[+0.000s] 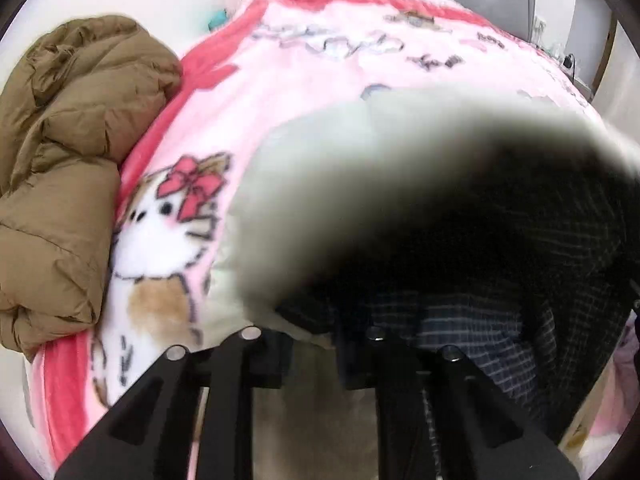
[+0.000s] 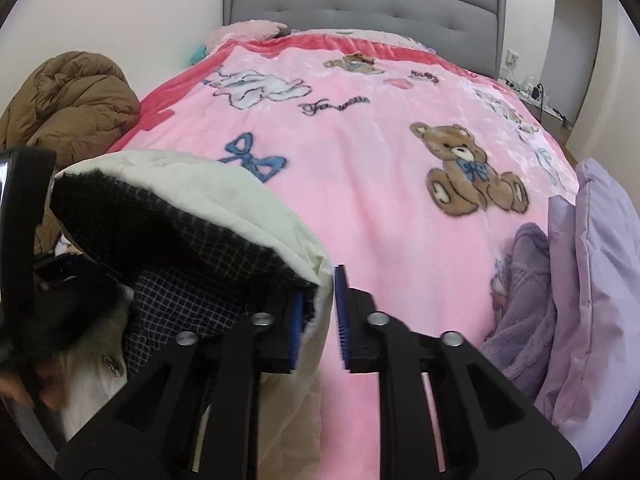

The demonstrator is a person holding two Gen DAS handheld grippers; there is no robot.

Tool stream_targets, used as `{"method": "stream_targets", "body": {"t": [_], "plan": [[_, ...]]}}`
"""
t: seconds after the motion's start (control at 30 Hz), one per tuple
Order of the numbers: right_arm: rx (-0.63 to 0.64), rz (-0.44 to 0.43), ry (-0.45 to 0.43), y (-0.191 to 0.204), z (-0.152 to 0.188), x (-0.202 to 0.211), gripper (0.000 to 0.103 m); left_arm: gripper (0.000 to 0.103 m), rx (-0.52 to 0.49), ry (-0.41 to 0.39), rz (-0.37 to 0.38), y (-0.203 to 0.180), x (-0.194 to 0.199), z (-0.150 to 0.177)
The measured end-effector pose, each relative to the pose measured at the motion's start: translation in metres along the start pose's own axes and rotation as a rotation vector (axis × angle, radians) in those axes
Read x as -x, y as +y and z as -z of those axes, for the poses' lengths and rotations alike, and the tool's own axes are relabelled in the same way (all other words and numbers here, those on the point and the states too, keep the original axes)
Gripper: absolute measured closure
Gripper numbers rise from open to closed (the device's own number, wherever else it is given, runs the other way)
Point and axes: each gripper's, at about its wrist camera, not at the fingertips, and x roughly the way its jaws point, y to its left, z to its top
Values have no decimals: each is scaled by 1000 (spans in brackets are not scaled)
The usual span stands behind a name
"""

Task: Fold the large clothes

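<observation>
So the right gripper point(image 2: 320, 316) has its blue-padded jaws clamped on the cream edge of the jacket point(image 2: 208, 200), a fold of the fabric pinched between the pads. The left gripper point(image 1: 312, 356) is buried in the same jacket; cloth covers the fingertips, so I can't tell if those jaws are apart or together.

The jacket is cream outside with a dark checked lining point(image 2: 188, 292), held up off the near left part of the bed, lining facing the cameras. It's bunched up, so no clear long axis.

Under it is a pink blanket point(image 2: 360, 152) with teddy bears and bows, running up to a grey tufted headboard point(image 2: 360, 4). A brown puffer coat point(image 1: 64, 168) sits heaped at the left edge, purple bedding point(image 2: 592, 264) on the right.

Both grippers point toward the headboard, side by side.
</observation>
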Motion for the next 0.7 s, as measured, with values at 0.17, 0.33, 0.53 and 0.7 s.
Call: {"method": "stream_targets", "body": {"t": [0.17,0.33,0.53,0.7], "plan": [[-3,26,15,-4,-1,2,96,95,-216,13,8,26,28,-7],[52,69,-6,-1,2,10,96,95,-355,37,54,49,76,-25],[83,109,60,-7,8,-3,96,95,-649,121,-39,31,71,0],[161,139,150,-4,25,-23,96,95,-561,211,-28,49,14,25]]}}
